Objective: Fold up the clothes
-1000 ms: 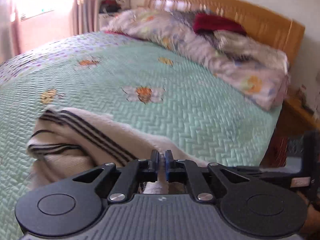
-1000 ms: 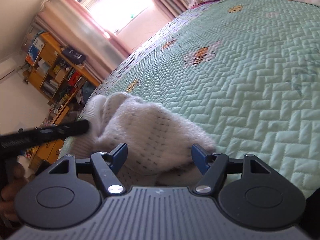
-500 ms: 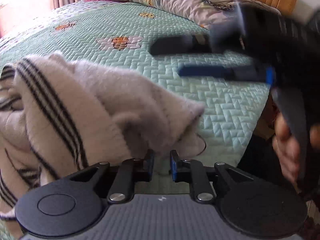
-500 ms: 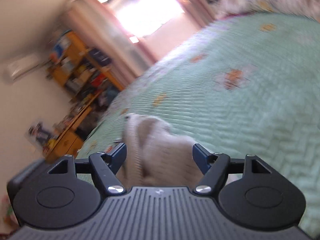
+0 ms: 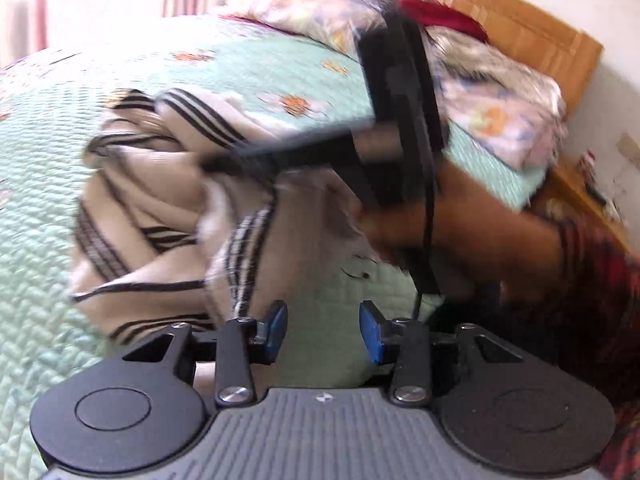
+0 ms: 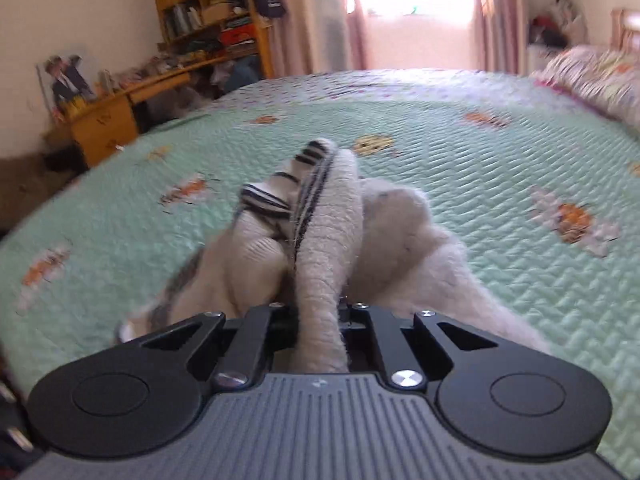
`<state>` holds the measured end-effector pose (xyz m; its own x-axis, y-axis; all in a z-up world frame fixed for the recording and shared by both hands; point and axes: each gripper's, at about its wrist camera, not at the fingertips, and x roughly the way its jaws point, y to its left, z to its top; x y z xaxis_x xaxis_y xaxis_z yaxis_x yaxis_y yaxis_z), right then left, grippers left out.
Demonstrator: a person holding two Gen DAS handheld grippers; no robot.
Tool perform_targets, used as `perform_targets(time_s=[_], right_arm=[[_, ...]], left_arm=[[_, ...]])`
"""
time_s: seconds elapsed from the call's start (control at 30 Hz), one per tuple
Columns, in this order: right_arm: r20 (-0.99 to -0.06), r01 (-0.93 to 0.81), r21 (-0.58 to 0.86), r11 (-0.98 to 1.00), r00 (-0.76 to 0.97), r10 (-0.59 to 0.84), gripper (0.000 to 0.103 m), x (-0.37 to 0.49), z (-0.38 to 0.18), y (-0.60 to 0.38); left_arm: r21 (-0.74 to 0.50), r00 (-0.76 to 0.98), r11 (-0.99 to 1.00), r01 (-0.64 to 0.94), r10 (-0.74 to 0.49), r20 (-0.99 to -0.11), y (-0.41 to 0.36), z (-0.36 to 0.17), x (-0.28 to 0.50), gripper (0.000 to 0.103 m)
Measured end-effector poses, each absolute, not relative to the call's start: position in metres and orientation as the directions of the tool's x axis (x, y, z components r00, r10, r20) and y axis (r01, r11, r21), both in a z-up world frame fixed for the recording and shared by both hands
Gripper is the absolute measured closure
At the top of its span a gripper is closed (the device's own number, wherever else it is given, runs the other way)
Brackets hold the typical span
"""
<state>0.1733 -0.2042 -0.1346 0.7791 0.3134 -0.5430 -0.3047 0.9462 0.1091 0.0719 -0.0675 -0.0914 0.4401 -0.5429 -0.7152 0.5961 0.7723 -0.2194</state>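
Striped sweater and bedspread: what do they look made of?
Striped sweater: looks like soft, fuzzy knit, maybe wool or acrylic; matte nap, ribbed black-striped edge, pinched in the right gripper. Bedspread: looks like quilted cotton or polyester, mint green, matte, with stitched herringbone pattern and printed flowers.

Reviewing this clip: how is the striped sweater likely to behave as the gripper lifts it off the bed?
The striped sweater looks floppy: it bunches in loose folds on the quilt, so unheld parts will probably droop. Its fuzzy knit should resist slipping where the right gripper pinches a fold. The left gripper is open, so the weight likely hangs from one point.
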Motion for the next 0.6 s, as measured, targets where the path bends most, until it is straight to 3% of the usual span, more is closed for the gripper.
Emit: perform_targets(time_s=[0.17, 0.3, 0.4, 0.5, 0.57, 0.6], right_arm=[[-0.389, -0.057, -0.124, 0.991, 0.921, 0.004, 0.093, 0.108, -0.109, -0.251], [-0.477, 0.058, -0.124, 0.991, 0.872, -0.110, 0.093, 0.094, -0.122, -0.316], [-0.531, 0.048, -0.010, 0.999, 0.846, -0.046, 0.093, 0.088, -0.145, -0.341], [-0.504, 0.011, 0.116, 0.993, 0.862, 0.049, 0.092, 0.085, -0.155, -0.342], [-0.497, 0.001, 0.141, 0.990, 0.865, 0.070, 0.090, 0.088, -0.161, -0.335], [-0.497, -0.004, 0.146, 0.989, 0.864, 0.077, 0.088, 0.090, -0.165, -0.332]], left_arm=[[-0.238, 0.492, 0.799, 0.552, -0.542, -0.681, -0.048, -0.077, 0.078, 0.054], [-0.243, 0.515, 0.805, 0.542, -0.546, -0.661, -0.044, -0.068, 0.087, 0.052], [-0.225, 0.540, 0.820, 0.526, -0.526, -0.657, -0.049, -0.060, 0.096, 0.052], [-0.228, 0.563, 0.846, 0.481, -0.498, -0.660, -0.057, -0.049, 0.112, 0.050], [-0.148, 0.613, 0.894, 0.422, -0.402, -0.680, -0.069, -0.048, 0.126, 0.039], [-0.084, 0.647, 0.920, 0.383, -0.332, -0.687, -0.078, -0.049, 0.132, 0.038]])
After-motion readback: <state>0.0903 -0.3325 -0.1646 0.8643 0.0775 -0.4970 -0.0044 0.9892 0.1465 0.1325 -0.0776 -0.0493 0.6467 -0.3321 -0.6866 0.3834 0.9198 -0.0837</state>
